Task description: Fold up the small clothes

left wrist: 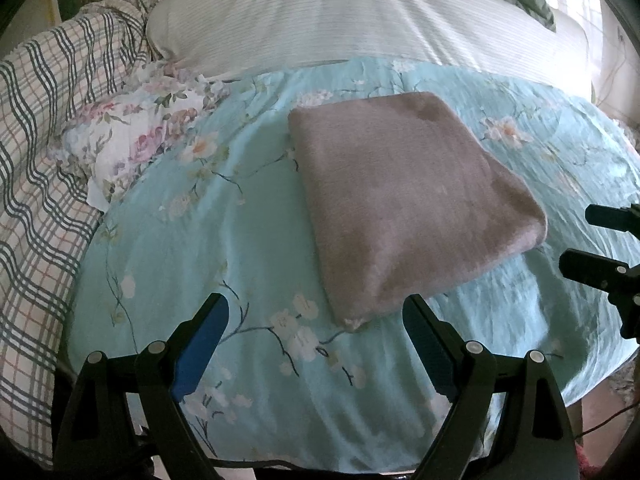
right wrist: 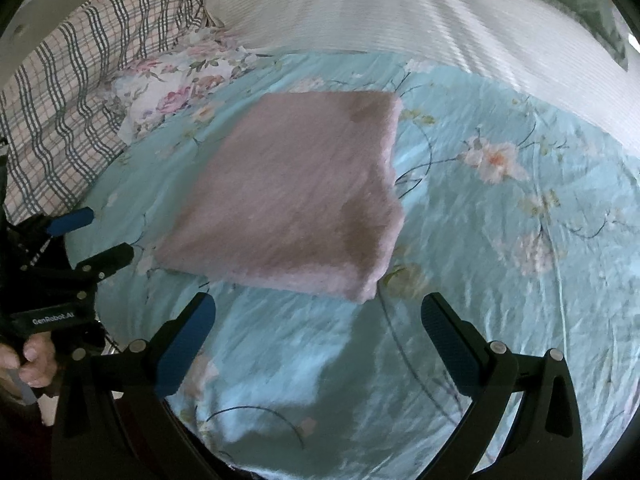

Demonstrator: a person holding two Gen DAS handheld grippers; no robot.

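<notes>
- The left gripper (left wrist: 316,332) hangs with its jaws spread wide and nothing between them, just short of the near corner of the folded cloth
- The right gripper (right wrist: 318,328) is likewise spread wide and empty, poised just before the near edge of the same cloth; in the left wrist view its black fingers show at the right border, apart from the cloth
- A hand (right wrist: 34,360) grips the left tool's handle at the left border of the right wrist view
- The mauve fleece garment (left wrist: 400,196) lies as a thick, tidy rectangle, several layers deep, about the middle of the teal floral sheet (left wrist: 200,264), touched by neither tool
- Beyond it, toward the bed's far edge, sit a white striped pillow (left wrist: 340,20) and a rose-print pillow (left wrist: 132,136); a plaid blanket (left wrist: 44,152) is heaped along the left edge
- By my reading the folding of this piece is essentially done: edges look squared and both tools are free. What may remain is a last press or moving it aside; no other unfolded small garment is visible
</notes>
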